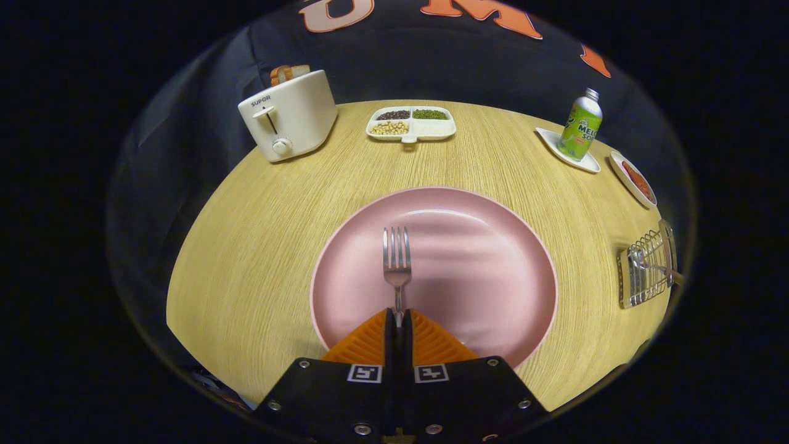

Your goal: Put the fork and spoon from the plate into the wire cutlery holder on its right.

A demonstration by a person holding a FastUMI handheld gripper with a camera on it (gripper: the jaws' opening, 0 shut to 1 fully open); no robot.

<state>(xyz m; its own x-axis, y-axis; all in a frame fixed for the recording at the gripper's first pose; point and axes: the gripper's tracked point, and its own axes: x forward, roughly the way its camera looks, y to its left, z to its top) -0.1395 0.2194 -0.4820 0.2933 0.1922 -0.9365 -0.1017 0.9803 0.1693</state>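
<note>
My gripper (398, 320) is clamped on the fork (397, 262) handle over the pink plate (493, 271), centre frame. The thin pinch could let it swivel before reaching the wire cutlery holder (647, 271) at right.

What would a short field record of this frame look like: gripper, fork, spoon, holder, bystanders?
gripper: gripper shut on the fork handle, orange fingers pressed together
fork: fork over the pink plate, tines pointing away beyond the fingers
spoon: spoon already lying in the holder
holder: wire cutlery holder on the table, right of the plate
bystanders: toaster, divided tray, bottle
</note>
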